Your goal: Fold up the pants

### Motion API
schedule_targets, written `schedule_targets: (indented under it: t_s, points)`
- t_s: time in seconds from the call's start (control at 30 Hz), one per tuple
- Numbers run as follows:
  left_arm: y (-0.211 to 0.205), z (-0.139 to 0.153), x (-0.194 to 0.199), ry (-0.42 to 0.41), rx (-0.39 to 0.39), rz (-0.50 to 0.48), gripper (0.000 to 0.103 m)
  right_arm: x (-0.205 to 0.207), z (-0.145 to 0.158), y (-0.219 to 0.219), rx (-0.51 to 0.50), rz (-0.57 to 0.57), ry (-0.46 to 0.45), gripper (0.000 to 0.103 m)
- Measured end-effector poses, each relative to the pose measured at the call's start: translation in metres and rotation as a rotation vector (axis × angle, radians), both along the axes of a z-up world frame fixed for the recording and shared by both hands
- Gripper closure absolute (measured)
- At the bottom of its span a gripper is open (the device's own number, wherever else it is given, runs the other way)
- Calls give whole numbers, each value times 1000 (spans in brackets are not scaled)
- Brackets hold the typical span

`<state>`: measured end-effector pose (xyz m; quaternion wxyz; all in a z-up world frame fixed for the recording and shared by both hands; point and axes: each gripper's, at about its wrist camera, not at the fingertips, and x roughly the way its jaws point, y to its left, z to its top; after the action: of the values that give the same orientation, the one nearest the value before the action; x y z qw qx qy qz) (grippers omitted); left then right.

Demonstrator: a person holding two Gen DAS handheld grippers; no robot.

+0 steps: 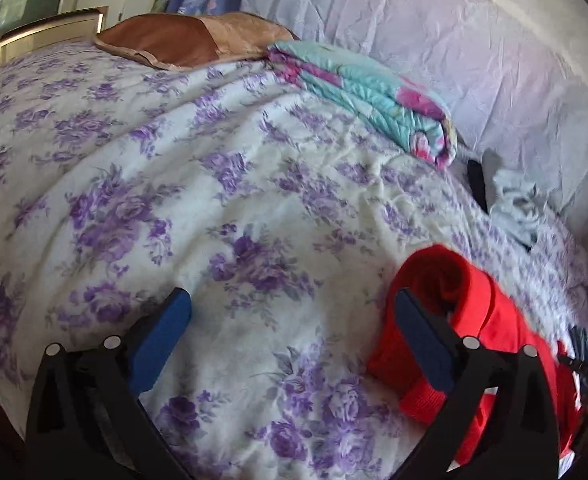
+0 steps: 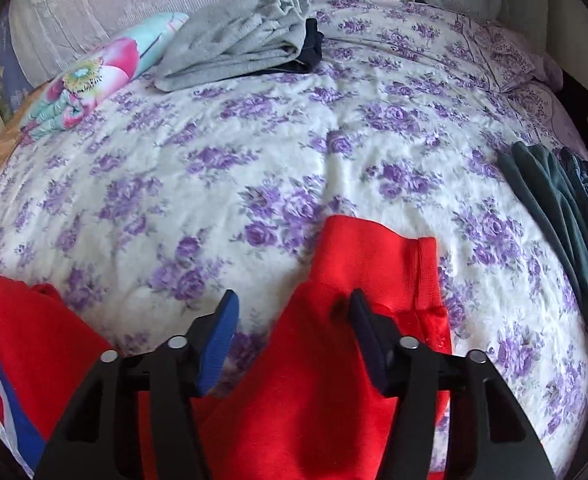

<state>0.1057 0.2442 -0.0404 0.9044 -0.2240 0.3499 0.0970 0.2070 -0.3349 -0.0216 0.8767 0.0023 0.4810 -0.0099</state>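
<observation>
Red pants (image 2: 358, 264) lie on the floral bedspread (image 2: 254, 160). In the right wrist view a leg end with its hem reaches up between my fingers, and more red cloth with a blue and white stripe (image 2: 10, 416) lies at the lower left. My right gripper (image 2: 294, 304) is open, its jaws wide apart over the leg. In the left wrist view the red pants (image 1: 474, 300) sit bunched at the lower right, behind my right finger. My left gripper (image 1: 292, 300) is open over bare bedspread (image 1: 214, 200).
A folded teal and pink quilt (image 1: 366, 92) (image 2: 94, 76) and a brown pillow (image 1: 182, 40) lie at the far side. Grey folded clothes (image 2: 238, 48) on a dark garment (image 2: 312, 46) sit at the back. Dark green and blue garments (image 2: 566, 208) lie at the right edge.
</observation>
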Motion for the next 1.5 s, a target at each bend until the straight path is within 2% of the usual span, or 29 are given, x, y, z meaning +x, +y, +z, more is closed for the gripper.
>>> schedule_targets:
  t_s: [0.1, 0.17, 0.23, 0.3, 0.33, 0.4, 0.47, 0.6, 0.67, 0.73, 0.8, 0.9, 1.0, 1.07, 1.1, 1.17, 1.23, 1.3, 1.37, 1.43, 1.5]
  points:
    - [9, -2, -4, -31, -58, -16, 4, 0, -2, 3, -40, 9, 5, 56]
    - [12, -2, -6, -62, -91, -18, 4, 2, -4, 2, -67, 5, -1, 66]
    - [10, -2, -10, -73, -96, -25, 4, 0, -3, -3, -55, -2, -18, 77]
    - [9, -2, -9, -73, -93, -28, 4, -6, 2, -11, -10, -14, -47, 83]
    - [10, -2, -9, -74, -93, -29, 4, -12, 6, -16, 24, -24, -69, 89]
    - [9, -2, -10, -76, -95, -30, 4, -25, 16, -27, 94, -45, -120, 94]
    - [9, -2, -10, -76, -95, -31, 4, -43, 28, -39, 173, -65, -175, 94]
    - [9, -2, -11, -75, -94, -31, 4, -105, 55, -80, 409, -133, -314, 95]
    - [8, -2, -11, -75, -94, -31, 4, -147, 61, -108, 542, -188, -384, 95]
    - [9, -2, -11, -75, -94, -30, 4, -178, 58, -131, 618, -246, -420, 95]
    - [9, -2, -11, -73, -93, -30, 4, -205, 48, -148, 678, -288, -426, 95]
    - [9, -3, -10, -67, -88, -29, 4, -217, 21, -158, 705, -315, -358, 95]
    - [9, -3, -10, -63, -85, -28, 4, -213, -10, -160, 705, -332, -269, 94]
    - [9, -3, -10, -62, -83, -30, 4, -215, -24, -160, 732, -332, -243, 92]
    - [9, -4, -10, -60, -81, -30, 4, -219, -27, -162, 757, -330, -244, 94]
    - [9, -4, -10, -56, -77, -29, 4, -228, -24, -167, 783, -341, -261, 95]
    - [8, -4, -9, -52, -72, -28, 4, -238, -13, -171, 761, -364, -299, 90]
    - [9, -4, -9, -53, -74, -28, 4, -242, -1, -169, 763, -333, -338, 90]
    - [9, -4, -10, -58, -80, -27, 4, -236, 6, -159, 776, -282, -322, 82]
    - [9, -4, -10, -59, -80, -27, 4, -229, 6, -143, 772, -263, -288, 51]
    - [10, -4, -10, -60, -80, -28, 4, -224, 2, -130, 760, -256, -253, 50]
